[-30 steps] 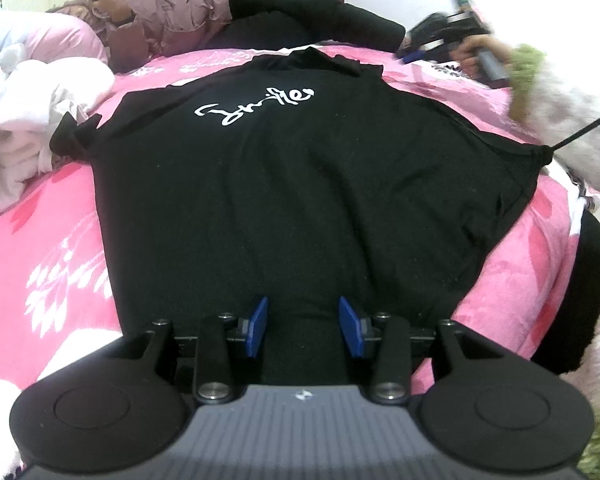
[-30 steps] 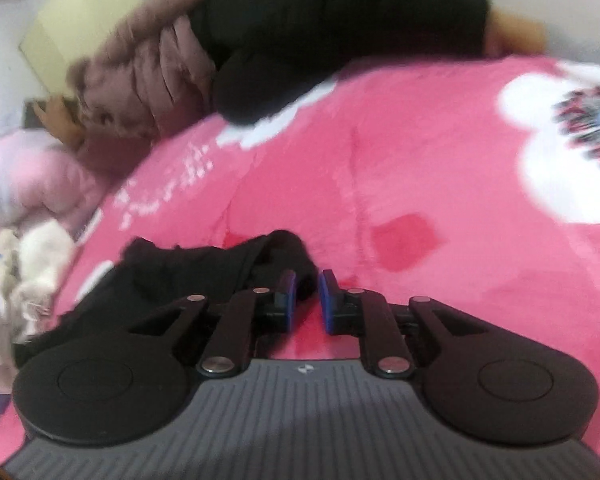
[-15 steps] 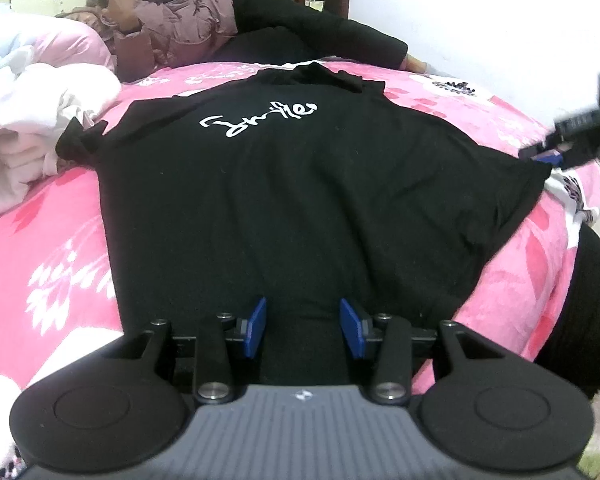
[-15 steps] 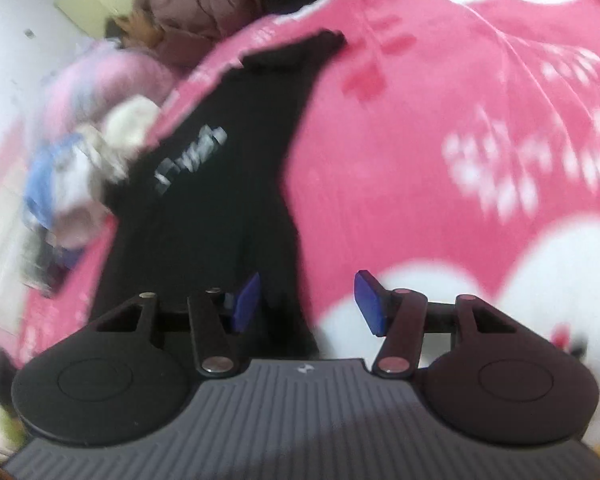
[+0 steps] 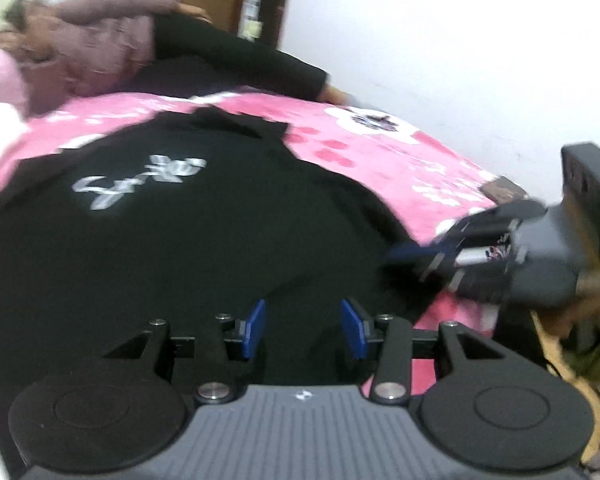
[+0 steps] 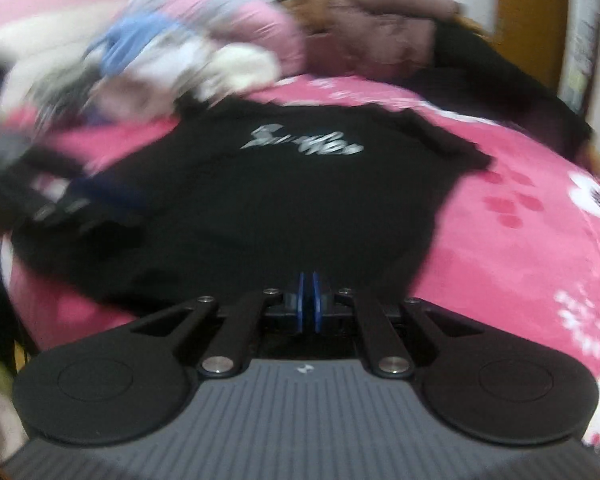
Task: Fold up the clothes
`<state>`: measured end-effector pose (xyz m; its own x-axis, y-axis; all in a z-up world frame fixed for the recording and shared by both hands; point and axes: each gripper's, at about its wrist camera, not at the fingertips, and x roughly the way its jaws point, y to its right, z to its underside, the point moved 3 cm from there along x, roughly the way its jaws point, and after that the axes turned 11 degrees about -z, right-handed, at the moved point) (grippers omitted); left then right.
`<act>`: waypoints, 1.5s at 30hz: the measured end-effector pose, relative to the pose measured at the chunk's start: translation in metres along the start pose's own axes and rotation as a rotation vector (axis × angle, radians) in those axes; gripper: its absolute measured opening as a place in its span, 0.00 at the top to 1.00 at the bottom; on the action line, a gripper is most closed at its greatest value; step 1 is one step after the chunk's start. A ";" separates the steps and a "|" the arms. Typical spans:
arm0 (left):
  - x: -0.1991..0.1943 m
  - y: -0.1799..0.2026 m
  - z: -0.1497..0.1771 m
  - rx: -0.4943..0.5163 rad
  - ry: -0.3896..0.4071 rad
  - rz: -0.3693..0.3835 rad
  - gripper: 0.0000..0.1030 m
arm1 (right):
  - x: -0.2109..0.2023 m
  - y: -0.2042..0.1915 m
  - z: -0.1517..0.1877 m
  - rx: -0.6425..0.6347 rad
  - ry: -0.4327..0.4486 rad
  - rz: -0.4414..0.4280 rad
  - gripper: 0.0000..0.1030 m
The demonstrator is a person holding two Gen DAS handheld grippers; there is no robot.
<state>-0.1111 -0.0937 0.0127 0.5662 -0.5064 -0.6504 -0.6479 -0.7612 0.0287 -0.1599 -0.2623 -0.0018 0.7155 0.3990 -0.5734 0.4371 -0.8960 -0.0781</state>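
A black T-shirt (image 5: 188, 248) with white script on the chest lies spread flat on a pink flowered blanket (image 5: 412, 168). My left gripper (image 5: 305, 328) hovers open over the shirt's near hem, with black cloth below the gap and nothing between its blue pads. My right gripper (image 6: 308, 306) is shut, its pads pressed together at the near hem of the T-shirt (image 6: 300, 208). The left wrist view shows the right gripper (image 5: 416, 254) blurred at the shirt's lower right edge. The right wrist view shows the left gripper (image 6: 72, 200) blurred at the shirt's left side.
A person (image 5: 112, 52) in a mauve padded jacket and black trousers lies across the far side of the bed. A heap of pale and blue clothes (image 6: 188, 48) sits at the far left. A white wall and a brown door (image 5: 268, 4) stand behind. The bed drops off at the right.
My right gripper swung from the far sleeve to the near hem, opened on the way and is now shut. The left gripper stayed open and shifted slightly left over the hem.
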 end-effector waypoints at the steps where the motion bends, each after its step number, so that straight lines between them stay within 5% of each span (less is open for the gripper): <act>1: 0.009 0.006 -0.002 0.010 -0.008 0.013 0.57 | -0.001 -0.005 0.004 -0.014 -0.001 -0.013 0.96; 5: 0.037 0.021 0.000 0.048 -0.055 0.018 0.57 | -0.006 -0.026 0.020 -0.066 -0.005 -0.063 0.94; 8: 0.043 0.024 0.005 0.063 -0.068 0.007 0.57 | -0.033 -0.019 0.023 0.019 0.066 -0.124 0.90; 13: 0.038 0.022 0.010 0.068 -0.065 0.004 0.57 | -0.064 0.031 0.036 0.353 0.209 -0.136 0.76; 17: 0.033 0.021 0.013 0.078 -0.063 -0.002 0.57 | -0.079 0.074 0.051 0.631 0.302 -0.130 0.75; 22: 0.031 0.021 0.016 0.091 -0.056 -0.008 0.57 | -0.069 0.103 0.082 0.989 0.345 -0.279 0.73; 24: 0.030 0.020 0.017 0.092 -0.054 -0.006 0.57 | -0.068 0.101 0.085 1.024 0.357 -0.313 0.73; 33: 0.022 0.021 0.026 0.107 -0.038 -0.017 0.56 | -0.042 0.104 0.076 1.048 0.294 -0.333 0.77; 35: 0.020 0.020 0.027 0.104 -0.037 -0.019 0.56 | -0.038 0.104 0.067 1.006 0.298 -0.314 0.93; 37: 0.019 0.020 0.029 0.104 -0.036 -0.019 0.56 | -0.037 0.102 0.053 0.953 0.320 -0.298 0.95; 45: 0.015 0.018 0.032 0.117 -0.034 -0.012 0.56 | -0.065 0.103 0.013 0.656 0.347 -0.054 0.98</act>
<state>-0.1307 -0.1017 -0.0204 0.5582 -0.4819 -0.6754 -0.6970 -0.7140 -0.0667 -0.1680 -0.3833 0.0168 0.8805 0.3875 -0.2730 0.1393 -0.7620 -0.6324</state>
